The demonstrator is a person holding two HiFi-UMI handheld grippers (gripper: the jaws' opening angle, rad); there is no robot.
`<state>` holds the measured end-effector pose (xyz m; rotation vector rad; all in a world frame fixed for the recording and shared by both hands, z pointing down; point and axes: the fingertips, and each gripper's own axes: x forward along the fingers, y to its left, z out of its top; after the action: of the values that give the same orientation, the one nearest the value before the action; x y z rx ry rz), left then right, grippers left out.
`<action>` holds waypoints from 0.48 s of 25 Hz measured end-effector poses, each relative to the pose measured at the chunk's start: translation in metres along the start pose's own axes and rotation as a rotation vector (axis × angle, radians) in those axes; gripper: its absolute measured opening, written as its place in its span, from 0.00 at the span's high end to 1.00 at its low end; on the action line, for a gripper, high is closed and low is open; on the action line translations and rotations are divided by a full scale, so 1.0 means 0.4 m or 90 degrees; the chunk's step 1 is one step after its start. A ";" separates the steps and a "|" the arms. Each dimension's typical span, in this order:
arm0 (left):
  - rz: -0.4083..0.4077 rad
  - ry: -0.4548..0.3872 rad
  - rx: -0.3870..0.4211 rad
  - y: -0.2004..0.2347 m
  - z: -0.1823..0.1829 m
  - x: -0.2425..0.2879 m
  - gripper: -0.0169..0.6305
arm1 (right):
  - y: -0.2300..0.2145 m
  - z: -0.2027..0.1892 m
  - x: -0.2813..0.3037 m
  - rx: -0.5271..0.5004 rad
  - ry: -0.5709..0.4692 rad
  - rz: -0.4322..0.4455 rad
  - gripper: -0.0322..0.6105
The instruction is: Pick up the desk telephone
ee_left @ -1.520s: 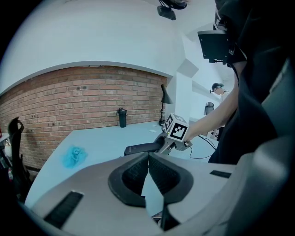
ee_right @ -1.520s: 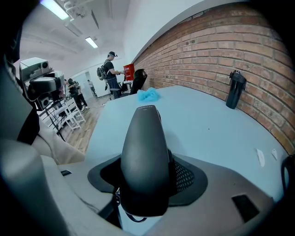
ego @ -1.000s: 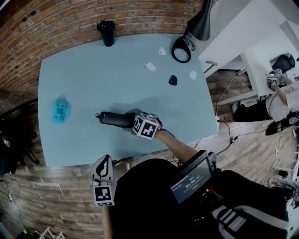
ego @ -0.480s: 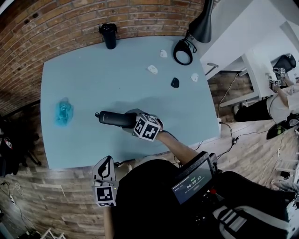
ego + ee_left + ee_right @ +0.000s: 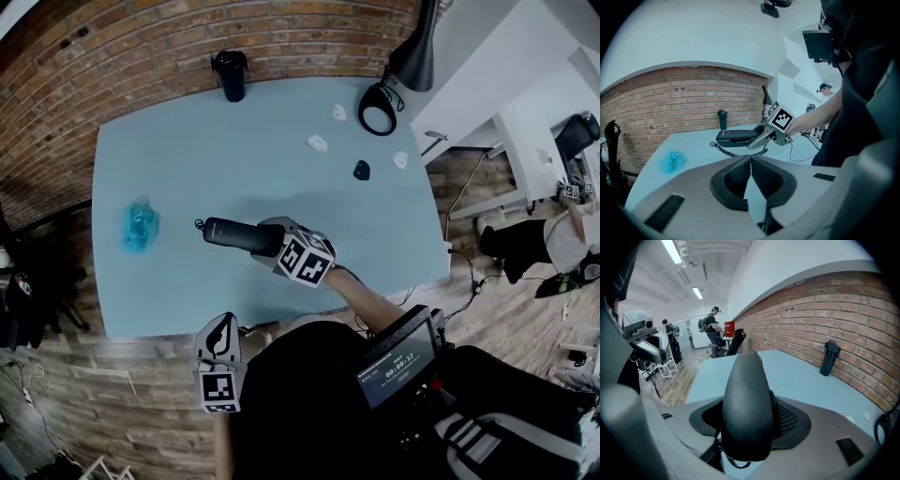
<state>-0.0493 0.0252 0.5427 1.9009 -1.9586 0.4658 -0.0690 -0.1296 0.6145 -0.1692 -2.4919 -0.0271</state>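
Right gripper point(image 5: 270, 241): jaws spread wide and clamped on the sides of the black telephone handset point(image 5: 745, 413), which lies level, pointing to the left in the head view, and is held clear of the light blue table point(image 5: 234, 141) with its coiled cord point(image 5: 723, 150) hanging beneath. Left gripper point(image 5: 750, 174): jaws closed together, nothing between them, held off the table's near edge, close to the person's body. Further out on the table: a crumpled blue object point(image 5: 139, 227) to the left and a black tumbler point(image 5: 231, 75) by the brick wall.

The right gripper point(image 5: 269, 240) hid the rear end of the telephone handset point(image 5: 230, 232), and the top edge cut off the lamp point(image 5: 415, 58).
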 end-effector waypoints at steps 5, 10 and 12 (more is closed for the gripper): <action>0.006 -0.001 -0.006 0.003 -0.001 -0.003 0.93 | 0.003 0.022 -0.004 -0.010 -0.013 -0.002 0.52; 0.009 -0.004 -0.012 0.006 -0.005 -0.004 0.93 | 0.008 0.060 -0.016 -0.015 -0.039 -0.006 0.52; 0.007 -0.005 -0.015 0.004 -0.005 -0.002 0.93 | 0.008 0.076 -0.023 -0.018 -0.049 -0.009 0.52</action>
<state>-0.0507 0.0271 0.5441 1.8813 -1.9719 0.4373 -0.0792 -0.1255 0.5846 -0.1679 -2.5703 -0.0616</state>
